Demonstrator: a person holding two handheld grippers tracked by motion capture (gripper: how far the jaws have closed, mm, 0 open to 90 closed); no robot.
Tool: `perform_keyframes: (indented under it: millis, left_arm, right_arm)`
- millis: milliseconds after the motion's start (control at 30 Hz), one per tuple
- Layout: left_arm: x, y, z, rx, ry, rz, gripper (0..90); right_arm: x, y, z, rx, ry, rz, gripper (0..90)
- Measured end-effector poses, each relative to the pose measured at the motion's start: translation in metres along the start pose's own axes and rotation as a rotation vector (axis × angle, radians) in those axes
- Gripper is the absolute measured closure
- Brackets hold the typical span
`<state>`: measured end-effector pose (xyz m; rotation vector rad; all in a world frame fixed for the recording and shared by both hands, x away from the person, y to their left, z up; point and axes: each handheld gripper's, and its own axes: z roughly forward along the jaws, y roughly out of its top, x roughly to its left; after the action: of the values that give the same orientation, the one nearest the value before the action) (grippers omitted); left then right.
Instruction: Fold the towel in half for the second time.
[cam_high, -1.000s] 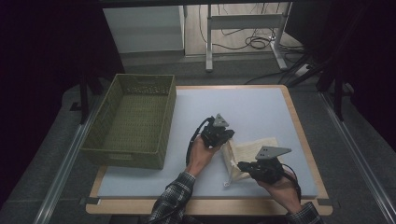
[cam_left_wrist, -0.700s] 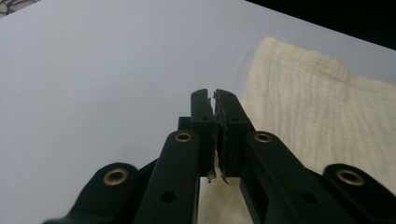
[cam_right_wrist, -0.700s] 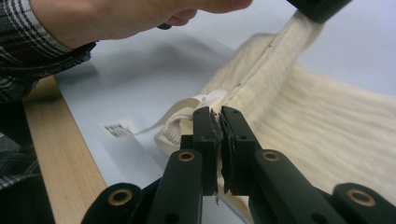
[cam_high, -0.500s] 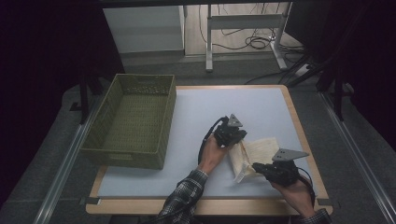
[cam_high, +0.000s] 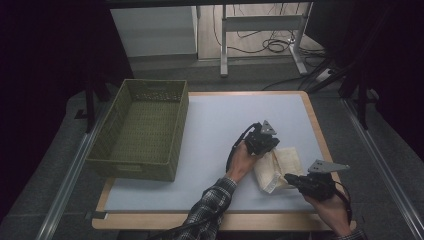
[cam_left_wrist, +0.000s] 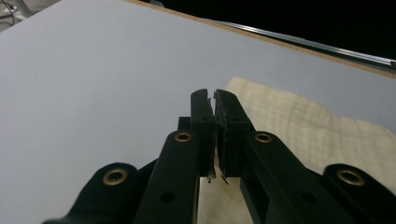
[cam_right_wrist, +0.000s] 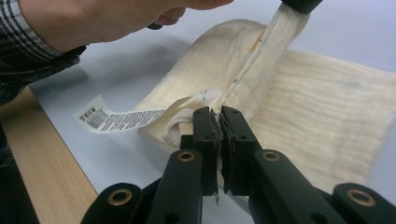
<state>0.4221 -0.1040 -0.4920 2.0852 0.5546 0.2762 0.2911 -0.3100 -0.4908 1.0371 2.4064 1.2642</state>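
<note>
High view: both claws, left and right, have dragged the pinched cloth rightward across the bench.

Ribbed cream cloth, woven basket, matt tabletop

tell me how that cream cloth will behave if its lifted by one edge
The cream cloth probably hangs limp: in the right gripper view a pinched edge already stretches into a soft ridge. It looks thin and light, so it should lift easily. Its ribbed weave looks unlikely to slip, and the paper tag will likely dangle.
</note>
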Motion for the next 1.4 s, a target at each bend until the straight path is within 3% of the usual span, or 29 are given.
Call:
perform_keyframes:
  millis: [433, 633, 700, 767, 833, 867, 967, 1400]
  left_arm:
    - [-0.008, 0.013, 0.019, -0.015, -0.01, 0.005, 86.6]
    - [-0.009, 0.013, 0.031, 0.01, -0.019, -0.005, 86.2]
    - [-0.009, 0.012, 0.033, 0.011, -0.028, -0.011, 83.8]
    - [-0.008, 0.011, 0.034, -0.001, -0.03, -0.031, 74.6]
    - [-0.008, 0.012, 0.033, -0.007, -0.019, -0.04, 63.8]
    - [-0.008, 0.012, 0.031, -0.011, -0.033, -0.043, 61.8]
    - [-0.007, 0.012, 0.024, -0.01, -0.02, -0.02, 57.3]
    - [0.01, -0.016, -0.017, -0.001, 0.042, -0.055, 44.4]
  right_arm:
    - [-0.012, -0.006, -0.017, -0.008, -0.054, 0.015, 85.3]
    - [-0.018, -0.012, -0.014, 0.017, -0.08, 0.024, 85.2]
    - [-0.02, -0.014, -0.012, 0.026, -0.083, 0.031, 85.2]
    - [-0.022, -0.017, -0.01, 0.038, -0.088, 0.037, 84.8]
    - [-0.024, -0.019, -0.01, 0.039, -0.097, 0.04, 83.7]
    - [-0.025, -0.02, -0.011, 0.036, -0.103, 0.047, 82.5]
    - [-0.03, -0.021, -0.016, 0.025, -0.128, 0.053, 78.1]
    - [-0.041, -0.014, -0.048, -0.005, -0.228, 0.062, 71.2]
